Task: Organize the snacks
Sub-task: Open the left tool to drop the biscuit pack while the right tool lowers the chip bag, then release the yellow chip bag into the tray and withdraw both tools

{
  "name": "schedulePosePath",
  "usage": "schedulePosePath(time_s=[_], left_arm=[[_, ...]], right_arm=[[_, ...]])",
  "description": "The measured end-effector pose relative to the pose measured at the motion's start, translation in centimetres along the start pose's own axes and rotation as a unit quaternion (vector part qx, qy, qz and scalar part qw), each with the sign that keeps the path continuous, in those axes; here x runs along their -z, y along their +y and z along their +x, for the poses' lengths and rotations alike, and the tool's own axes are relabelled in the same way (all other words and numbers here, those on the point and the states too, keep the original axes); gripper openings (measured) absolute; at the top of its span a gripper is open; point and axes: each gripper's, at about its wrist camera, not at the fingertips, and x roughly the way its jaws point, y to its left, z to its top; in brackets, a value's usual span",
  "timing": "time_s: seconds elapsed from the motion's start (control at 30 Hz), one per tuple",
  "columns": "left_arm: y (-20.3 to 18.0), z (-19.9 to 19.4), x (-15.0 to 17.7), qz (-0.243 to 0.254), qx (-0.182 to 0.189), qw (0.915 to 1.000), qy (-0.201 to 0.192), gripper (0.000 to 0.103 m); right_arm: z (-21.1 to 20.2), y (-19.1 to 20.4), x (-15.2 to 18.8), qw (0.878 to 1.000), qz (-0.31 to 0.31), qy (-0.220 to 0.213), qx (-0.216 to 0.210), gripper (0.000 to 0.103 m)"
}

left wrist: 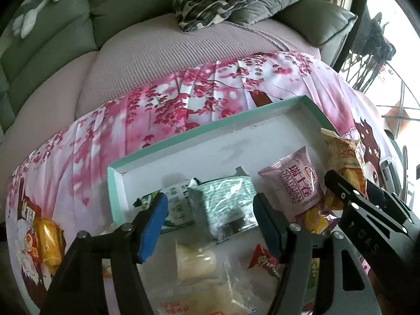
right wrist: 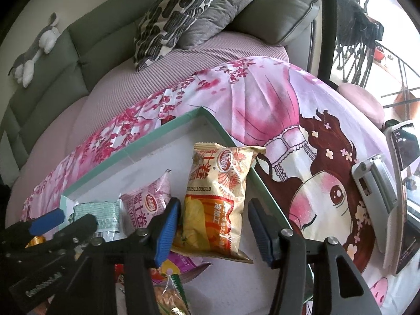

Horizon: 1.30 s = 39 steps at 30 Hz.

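A shallow teal-edged box (left wrist: pixel 183 136) (right wrist: pixel 147 141) lies on a pink flowered cloth. In it are a mint-green packet (left wrist: pixel 225 199) (right wrist: pixel 94 215), a pink Swiss-roll packet (left wrist: pixel 294 183) (right wrist: pixel 147 204) and a green-white packet (left wrist: pixel 173 202). A tan and orange snack bag (right wrist: pixel 218 197) (left wrist: pixel 344 162) rests across the box's right rim. My left gripper (left wrist: pixel 210 225) is open, over the mint-green packet. My right gripper (right wrist: pixel 212 231) is open, its fingers on either side of the tan bag's lower end. More snacks lie near me: a pale cake (left wrist: pixel 197 262) and a red sachet (left wrist: pixel 262 260).
A yellow-wrapped snack (left wrist: pixel 47 241) lies on the cloth at the left. A phone on a stand (right wrist: pixel 399 183) is at the right. A sofa back (left wrist: pixel 52 39) with cushions (right wrist: pixel 173 13) runs behind. A plush toy (right wrist: pixel 36 50) lies on the sofa.
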Motion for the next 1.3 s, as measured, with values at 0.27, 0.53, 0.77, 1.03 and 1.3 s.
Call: schedulePosePath(time_s=[0.27,0.53,0.77,1.03,1.3], left_arm=[[1.8,-1.4,0.7,-0.029,-0.007,0.9994,-0.016,0.086],[2.8,-1.5,1.6,-0.039,-0.02,0.9989,-0.018,0.091],[3.9,-1.4,2.4,-0.058,-0.022,0.998,-0.015,0.091],[5.9,-2.1,3.3,-0.105,-0.029,0.9937,-0.029,0.094],[6.9,-1.8,3.9,-0.118,-0.048,0.9916,-0.025,0.1]], right_arm=[[-0.1,-0.3,-0.1,1.0,0.0,0.006,0.015,0.069],[-0.2,-0.4,-0.1,1.0,0.002,0.007,0.009,0.073],[-0.7,-0.5,-0.4,1.0,0.003,0.001,0.007,0.077],[-1.6,-1.8,-0.6,0.999,0.022,0.002,0.033,0.087],[-2.1,-1.7,-0.5,0.999,0.012,0.006,0.039,0.089]])
